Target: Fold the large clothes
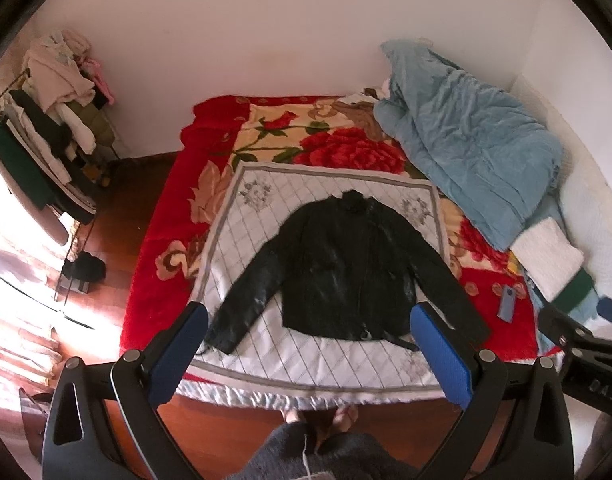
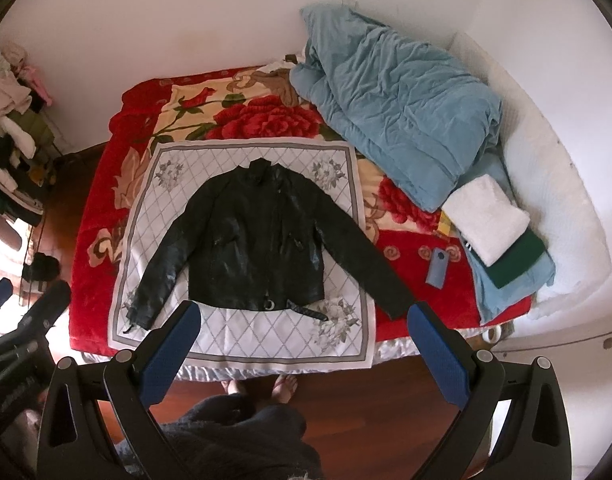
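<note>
**Ana:** Right, nearest first. What are the tongs doing?

**Ben:** Both sets stand wide apart with nothing between them. The left gripper and the right gripper hang above the foot of the bed, clear of any cloth. In the left wrist view the right gripper shows at about four o'clock, just beside its partner.

**Ana:** And the garment?

**Ben:** The black jacket lies flat, front up, on the white quilted mat, which sits on the red floral blanket. From either gripper it lies dead ahead, at twelve o'clock.

**Ana:** Which way does it run?

**Ben:** Hem nearest, collar farthest, so the body's long axis runs six to twelve. The sleeves splay out and down: the left sleeve toward seven o'clock, the right sleeve toward four, its cuff off the mat and on the blanket.

**Ana:** So who takes what?

**Ben:** I'd judge each gripper goes for the sleeve on its own side; both cuffs lie nearer than the collar. Folding has not begun.

**Ana:** Anything beyond?

**Ben:** A blue phone lies at three o'clock of the jacket, then stacked folded items, and farthest the heaped blue duvet.
</note>
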Demonstrator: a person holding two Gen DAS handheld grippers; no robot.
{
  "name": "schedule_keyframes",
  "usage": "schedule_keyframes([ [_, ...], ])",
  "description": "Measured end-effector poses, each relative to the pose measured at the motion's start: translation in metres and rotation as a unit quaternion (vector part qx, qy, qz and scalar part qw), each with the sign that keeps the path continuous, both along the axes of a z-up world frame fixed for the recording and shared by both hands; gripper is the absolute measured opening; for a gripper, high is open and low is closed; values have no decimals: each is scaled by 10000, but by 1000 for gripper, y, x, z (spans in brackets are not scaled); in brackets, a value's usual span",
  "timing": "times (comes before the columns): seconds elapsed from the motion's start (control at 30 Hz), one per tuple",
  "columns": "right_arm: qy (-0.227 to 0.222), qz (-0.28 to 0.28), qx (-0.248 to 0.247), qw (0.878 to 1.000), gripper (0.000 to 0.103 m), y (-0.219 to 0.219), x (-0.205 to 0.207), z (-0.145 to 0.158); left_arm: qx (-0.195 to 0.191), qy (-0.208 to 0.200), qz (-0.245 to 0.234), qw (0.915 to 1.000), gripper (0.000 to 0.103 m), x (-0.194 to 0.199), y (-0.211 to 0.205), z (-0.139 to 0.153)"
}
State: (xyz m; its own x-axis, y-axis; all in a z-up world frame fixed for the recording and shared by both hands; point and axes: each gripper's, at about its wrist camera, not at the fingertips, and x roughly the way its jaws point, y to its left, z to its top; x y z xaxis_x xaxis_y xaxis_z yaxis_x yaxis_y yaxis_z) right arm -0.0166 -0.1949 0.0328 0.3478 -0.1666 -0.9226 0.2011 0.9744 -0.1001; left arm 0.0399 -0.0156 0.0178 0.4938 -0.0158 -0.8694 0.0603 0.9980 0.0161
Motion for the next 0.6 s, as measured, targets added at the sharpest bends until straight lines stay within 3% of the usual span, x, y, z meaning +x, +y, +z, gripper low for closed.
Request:
schedule_keyframes([
  [0.17,36,-402,154,9991,103,-25,26,-46,316,-207,234,9990,103,35,15,-41],
  [0.27,87,-817,123,9965,103,-46,45,-91,623,-242,313,9973,103,60,18,-80],
  [0.4,311,-1354,-112,9902,103,-88,72,-174,943,-163,356,9948,103,91,16,-147],
  [0.6,791,-2050,125,9755,101,-189,107,-313,1411,214,458,9887,103,137,-13,-252],
])
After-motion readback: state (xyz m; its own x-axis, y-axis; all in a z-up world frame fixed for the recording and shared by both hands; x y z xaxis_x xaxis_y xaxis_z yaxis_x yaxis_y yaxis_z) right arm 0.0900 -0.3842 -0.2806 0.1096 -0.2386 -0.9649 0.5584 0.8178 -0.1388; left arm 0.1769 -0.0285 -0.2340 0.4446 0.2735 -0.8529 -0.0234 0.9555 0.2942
